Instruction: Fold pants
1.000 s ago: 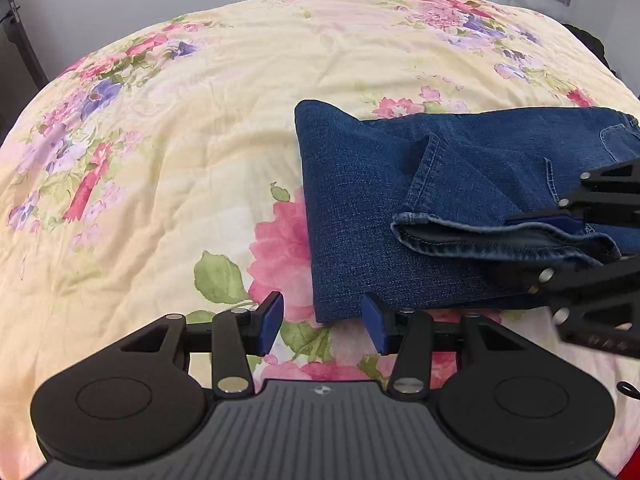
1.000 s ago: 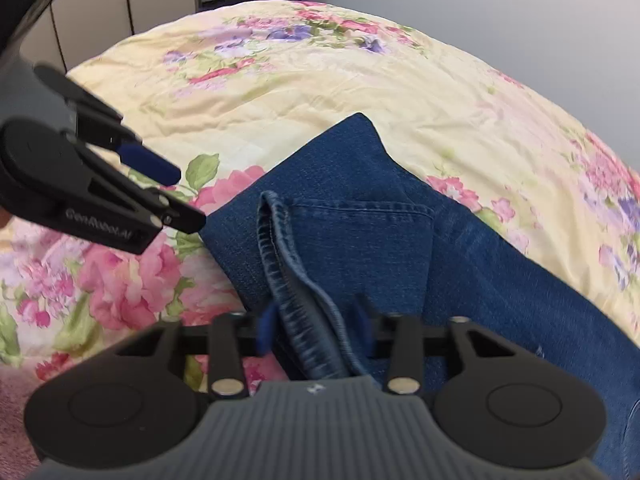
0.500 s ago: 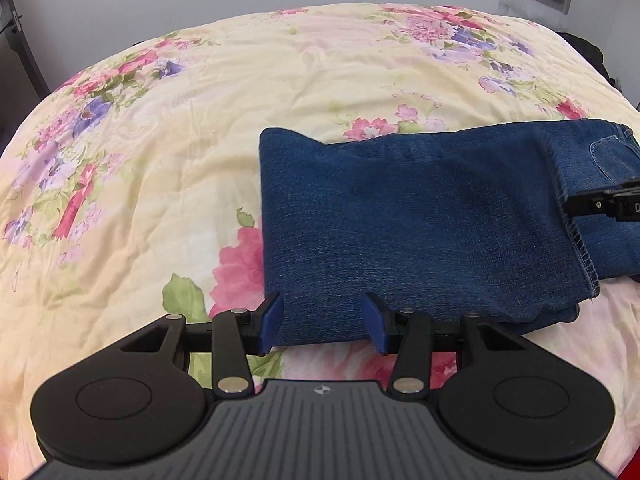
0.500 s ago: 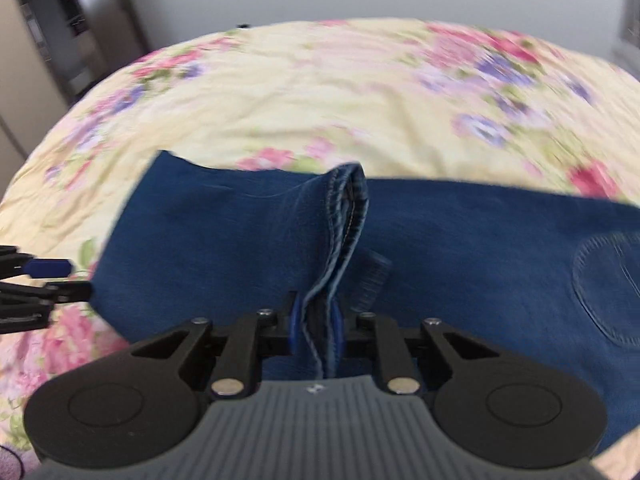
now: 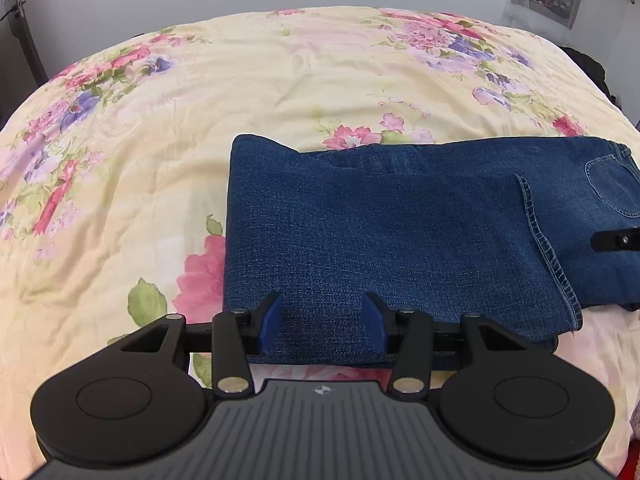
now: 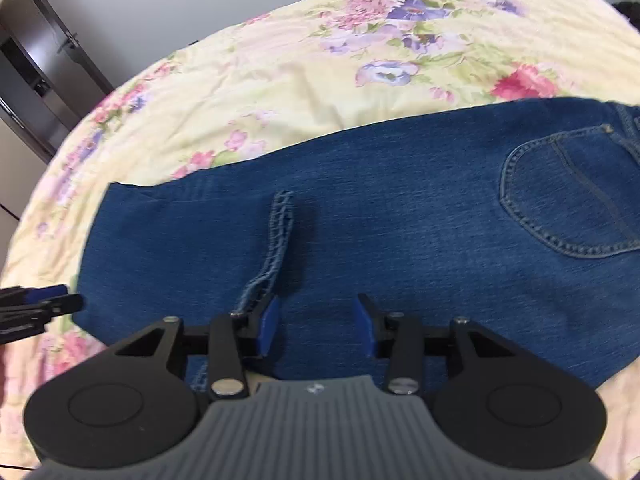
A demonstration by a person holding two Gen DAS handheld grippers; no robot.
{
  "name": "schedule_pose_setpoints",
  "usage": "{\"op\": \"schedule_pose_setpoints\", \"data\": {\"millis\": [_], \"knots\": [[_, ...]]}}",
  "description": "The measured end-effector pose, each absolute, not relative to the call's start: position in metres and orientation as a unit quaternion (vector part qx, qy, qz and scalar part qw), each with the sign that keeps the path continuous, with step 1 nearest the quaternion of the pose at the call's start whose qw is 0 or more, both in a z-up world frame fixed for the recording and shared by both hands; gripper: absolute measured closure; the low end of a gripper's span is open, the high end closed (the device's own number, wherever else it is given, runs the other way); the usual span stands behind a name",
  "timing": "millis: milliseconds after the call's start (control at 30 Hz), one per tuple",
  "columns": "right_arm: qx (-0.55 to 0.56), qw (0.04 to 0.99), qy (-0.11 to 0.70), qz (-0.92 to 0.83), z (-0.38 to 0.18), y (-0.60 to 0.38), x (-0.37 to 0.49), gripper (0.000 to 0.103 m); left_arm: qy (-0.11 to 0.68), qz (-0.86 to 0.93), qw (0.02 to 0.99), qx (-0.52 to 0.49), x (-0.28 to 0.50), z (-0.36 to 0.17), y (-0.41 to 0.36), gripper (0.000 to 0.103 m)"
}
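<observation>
While folded jeans (image 5: 392,248) lie flat, left gripper (image 5: 323,328) fingers spread wide, empty, right gripper (image 6: 316,330) fingers likewise parted, gripping nothing.

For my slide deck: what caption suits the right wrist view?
Open right hand-held gripper above folded blue denim jeans on floral yellow bedspread.

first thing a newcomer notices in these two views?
The dark blue jeans, folded over with the stitched leg hem lying across them toward the back pocket. They lie on a pale yellow floral bedspread that fills both views. Both claws, left and right, are open over the denim, holding nothing.
</observation>
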State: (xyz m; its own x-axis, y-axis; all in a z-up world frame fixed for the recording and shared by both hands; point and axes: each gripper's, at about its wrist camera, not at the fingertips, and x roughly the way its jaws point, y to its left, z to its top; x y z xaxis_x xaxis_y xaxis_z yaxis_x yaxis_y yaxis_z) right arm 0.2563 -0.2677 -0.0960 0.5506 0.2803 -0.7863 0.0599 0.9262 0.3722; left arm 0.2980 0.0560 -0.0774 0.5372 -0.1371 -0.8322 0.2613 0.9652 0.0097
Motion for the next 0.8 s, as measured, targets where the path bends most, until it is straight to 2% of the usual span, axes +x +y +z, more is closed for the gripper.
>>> {"op": "schedule_pose_setpoints", "data": {"millis": [267, 533, 800], "knots": [[0.273, 0.822, 0.484, 0.125, -0.119, -0.251, 0.261, 0.057, 0.475, -0.098, 0.871, 0.081, 0.303, -0.088, 0.057, 0.048], [0.394, 0.740, 0.529, 0.130, -0.169, -0.241, 0.255, 0.055, 0.494, -0.092, 0.860, 0.086, 0.305, -0.109, 0.065, 0.049], [0.556, 0.654, 0.496, 0.129, -0.227, -0.235, 0.234, 0.055, 0.494, -0.089, 0.861, 0.082, 0.305, -0.114, 0.066, 0.049]]}}
